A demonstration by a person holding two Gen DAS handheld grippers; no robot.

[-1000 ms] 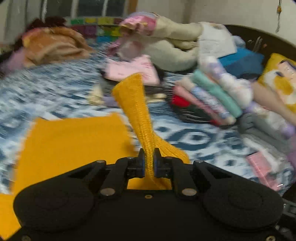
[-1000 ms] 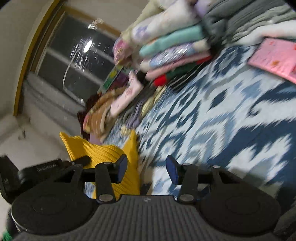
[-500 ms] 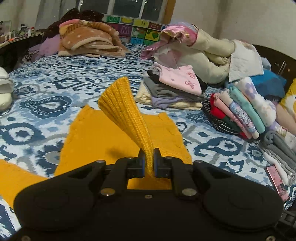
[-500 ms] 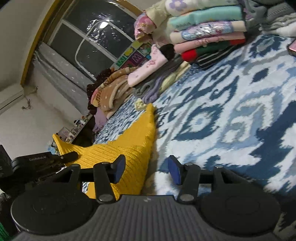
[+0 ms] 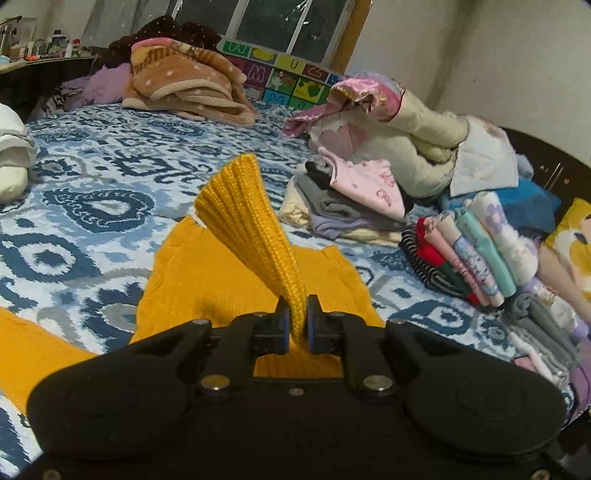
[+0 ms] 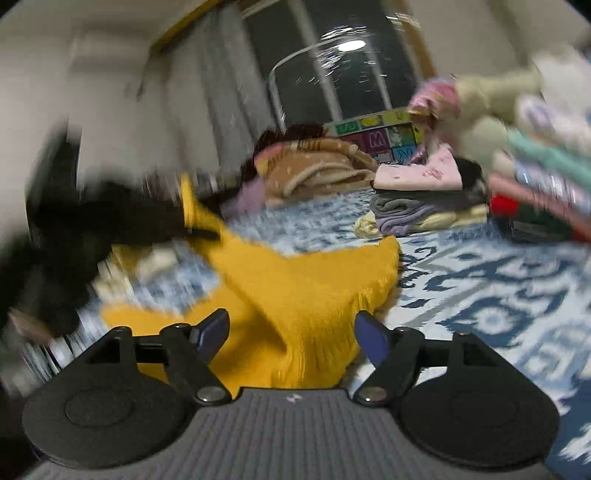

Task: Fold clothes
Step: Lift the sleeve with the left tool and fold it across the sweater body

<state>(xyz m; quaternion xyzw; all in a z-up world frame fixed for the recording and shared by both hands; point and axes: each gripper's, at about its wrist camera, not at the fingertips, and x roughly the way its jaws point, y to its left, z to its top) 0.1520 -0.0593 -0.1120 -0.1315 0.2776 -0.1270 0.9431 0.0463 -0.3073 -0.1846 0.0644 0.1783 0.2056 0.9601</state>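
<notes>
left hand-held gripper [image 5: 295,317], lower centre of the left wrist view: jaws pressed together on a ribbed strip of the yellow knit sweater [image 5: 207,288], pinched upright and fanning toward mid-frame. rest of the sweater spread flat on the bed [image 5: 110,173], blue-and-white patterned cover, in the lower left and centre of the frame.

right hand-held gripper [image 6: 291,332], lower centre of the right wrist view: jaws spread wide, just widened further, nothing pinched; a bunched fold of the yellow knit sweater [image 6: 310,295] seen between and beyond the blue pads, contact not discernible. much motion blur in this view. dark blurred shape at the left of that frame, likely the other gripper, with yellow knit rising at its tip.

surroundings, left wrist view: folded pile topped by a pink garment [image 5: 365,184] at centre right; row of folded clothes [image 5: 476,251] standing on edge at the right; heap of cream and pink bedding [image 5: 402,129] at upper right; brown dotted blanket [image 5: 184,85] at upper left; window [image 5: 280,22] along the top edge; alphabet play mat [image 5: 291,79] propped below it.
</notes>
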